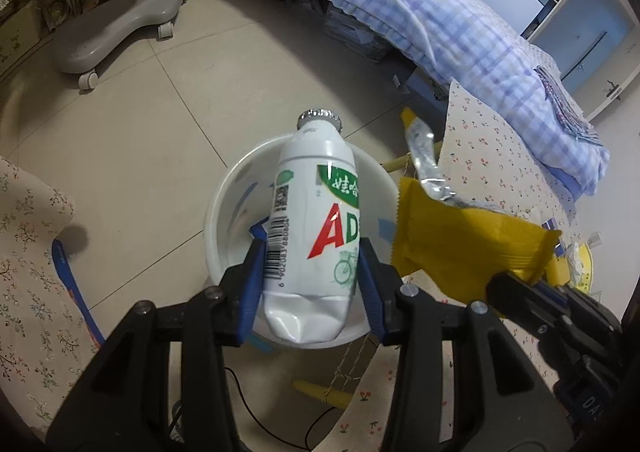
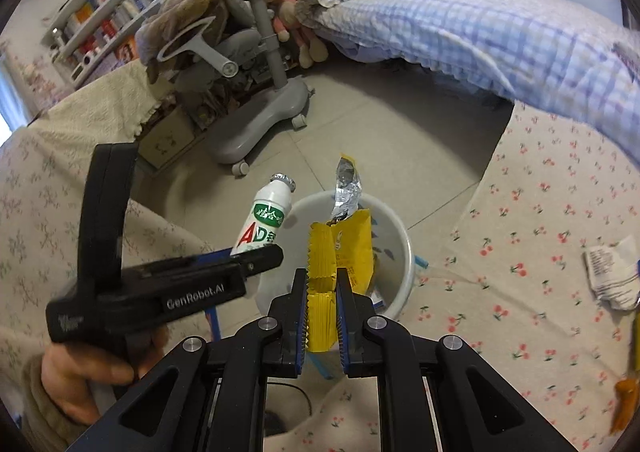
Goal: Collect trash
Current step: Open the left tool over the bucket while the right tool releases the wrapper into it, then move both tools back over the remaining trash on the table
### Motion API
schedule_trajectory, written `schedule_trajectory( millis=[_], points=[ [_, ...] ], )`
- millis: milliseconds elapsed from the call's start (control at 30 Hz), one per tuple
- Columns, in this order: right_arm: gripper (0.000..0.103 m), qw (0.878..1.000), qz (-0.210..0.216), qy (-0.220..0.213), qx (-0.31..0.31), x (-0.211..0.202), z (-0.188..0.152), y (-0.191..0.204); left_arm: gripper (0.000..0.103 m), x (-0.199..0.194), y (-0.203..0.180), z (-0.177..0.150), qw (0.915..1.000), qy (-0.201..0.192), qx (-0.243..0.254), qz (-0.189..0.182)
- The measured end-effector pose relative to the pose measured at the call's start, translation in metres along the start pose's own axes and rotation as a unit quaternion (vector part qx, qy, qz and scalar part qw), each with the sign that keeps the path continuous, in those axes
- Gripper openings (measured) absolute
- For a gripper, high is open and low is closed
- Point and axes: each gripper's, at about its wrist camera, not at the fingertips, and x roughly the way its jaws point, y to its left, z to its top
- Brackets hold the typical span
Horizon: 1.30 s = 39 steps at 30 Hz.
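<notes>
Clamping bottle w/ left gripper, wrapper w/ right gripper, over bin.

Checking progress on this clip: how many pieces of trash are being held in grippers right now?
2. The white bottle sits between the left gripper fingers; the yellow wrapper is clamped in the right gripper. Both hang over the white bin.

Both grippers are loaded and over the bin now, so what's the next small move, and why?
Probably open the left gripper first: its white AD bottle already hangs over the white bin. The right gripper then drops the yellow wrapper.
</notes>
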Motion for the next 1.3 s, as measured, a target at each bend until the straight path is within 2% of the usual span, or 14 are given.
schedule_trajectory(
  millis=[200,533,667,733,767,833,1067,1300],
  points=[
    [0.014,1.000,-0.018,0.013,0.013,0.016,0.000,-0.003,0.047,0.009,0.007,0.001,0.9991,0.004,-0.012,0.041],
    [0.017,0.997,-0.053,0.047,0.003,0.047,0.004,-0.001,0.047,0.002,0.010,0.003,0.9995,-0.001,-0.023,0.024],
    [0.030,0.993,-0.095,0.073,-0.002,0.064,0.004,0.001,0.047,-0.001,0.011,0.005,0.9994,-0.009,-0.026,0.019],
    [0.035,0.994,-0.088,0.070,-0.007,0.062,0.002,0.000,0.047,-0.002,0.011,0.005,0.9994,-0.011,-0.031,0.014],
    [0.042,0.994,-0.088,0.067,-0.012,0.060,0.001,0.001,0.047,-0.003,0.010,0.005,0.9994,-0.012,-0.032,0.011],
    [0.049,0.993,-0.097,0.062,-0.024,0.055,-0.001,0.001,0.047,-0.005,0.008,0.005,0.9994,-0.017,-0.029,0.008],
    [0.049,0.992,-0.107,0.045,-0.050,0.013,-0.004,-0.011,0.047,-0.010,-0.008,0.004,0.9997,-0.022,-0.005,-0.010],
    [0.053,0.986,-0.143,0.027,-0.075,-0.065,-0.007,-0.042,0.047,-0.011,-0.031,-0.004,0.9992,-0.013,0.018,-0.032]
  ],
)
